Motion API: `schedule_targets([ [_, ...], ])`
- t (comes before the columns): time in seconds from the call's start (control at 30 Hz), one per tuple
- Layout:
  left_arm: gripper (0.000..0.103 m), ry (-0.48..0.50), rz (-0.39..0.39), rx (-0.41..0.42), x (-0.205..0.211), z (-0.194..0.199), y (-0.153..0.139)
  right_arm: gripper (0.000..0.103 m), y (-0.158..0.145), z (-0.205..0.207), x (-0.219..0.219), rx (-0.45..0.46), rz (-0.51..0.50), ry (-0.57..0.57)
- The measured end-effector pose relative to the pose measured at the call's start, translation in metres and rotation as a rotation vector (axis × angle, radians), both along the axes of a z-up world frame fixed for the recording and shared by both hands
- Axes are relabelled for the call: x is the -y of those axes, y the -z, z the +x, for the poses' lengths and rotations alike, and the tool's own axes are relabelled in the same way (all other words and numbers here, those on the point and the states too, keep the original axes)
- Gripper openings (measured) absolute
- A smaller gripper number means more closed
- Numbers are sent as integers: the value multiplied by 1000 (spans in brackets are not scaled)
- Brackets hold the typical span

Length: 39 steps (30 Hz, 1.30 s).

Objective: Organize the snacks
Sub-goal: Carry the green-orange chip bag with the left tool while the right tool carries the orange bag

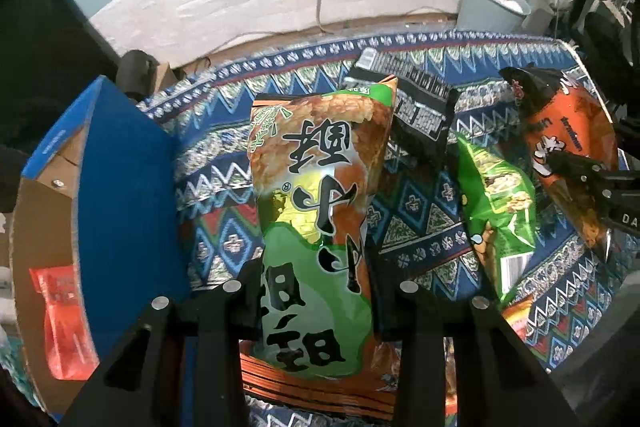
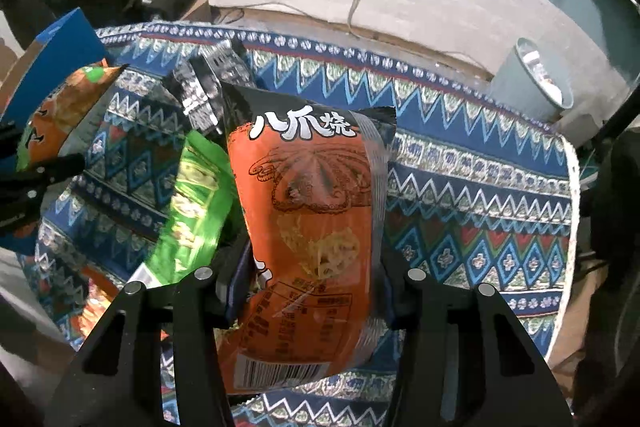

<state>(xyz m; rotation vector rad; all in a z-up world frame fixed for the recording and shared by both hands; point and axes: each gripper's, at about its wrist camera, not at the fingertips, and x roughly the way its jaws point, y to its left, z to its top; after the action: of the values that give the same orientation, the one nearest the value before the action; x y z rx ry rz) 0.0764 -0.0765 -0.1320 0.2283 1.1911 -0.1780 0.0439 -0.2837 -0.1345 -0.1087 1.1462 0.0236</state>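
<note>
Two snack bags are being held up over the tabletop, with the box lying to the left.

A green bag [image 1: 316,211] is being gripped at its lower end by the left gripper [image 1: 316,301], its long axis running away from the gripper; the box [image 1: 128,187] is being kept just beside it on the left. An orange bag [image 2: 316,227] is being clamped likewise by the right gripper [image 2: 310,291], well apart from the box, so the left gripper is judged nearer.

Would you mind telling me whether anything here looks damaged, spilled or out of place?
Nothing looks torn or spilled. The left gripper holds a green-and-orange snack bag, the right gripper an orange octopus snack bag. A green bag and black bag lie askew on the patterned cloth.
</note>
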Motion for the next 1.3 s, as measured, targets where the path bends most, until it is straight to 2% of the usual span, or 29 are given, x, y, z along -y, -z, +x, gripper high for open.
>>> schedule_targets([
  [0.7, 38, -76, -47, 171, -61, -34, -78, 51, -62, -8, -73, 119, 64, -126],
  [1.3, 38, -145, -51, 246, -112, -52, -98, 51, -90, 8, -138, 168, 124, -219],
])
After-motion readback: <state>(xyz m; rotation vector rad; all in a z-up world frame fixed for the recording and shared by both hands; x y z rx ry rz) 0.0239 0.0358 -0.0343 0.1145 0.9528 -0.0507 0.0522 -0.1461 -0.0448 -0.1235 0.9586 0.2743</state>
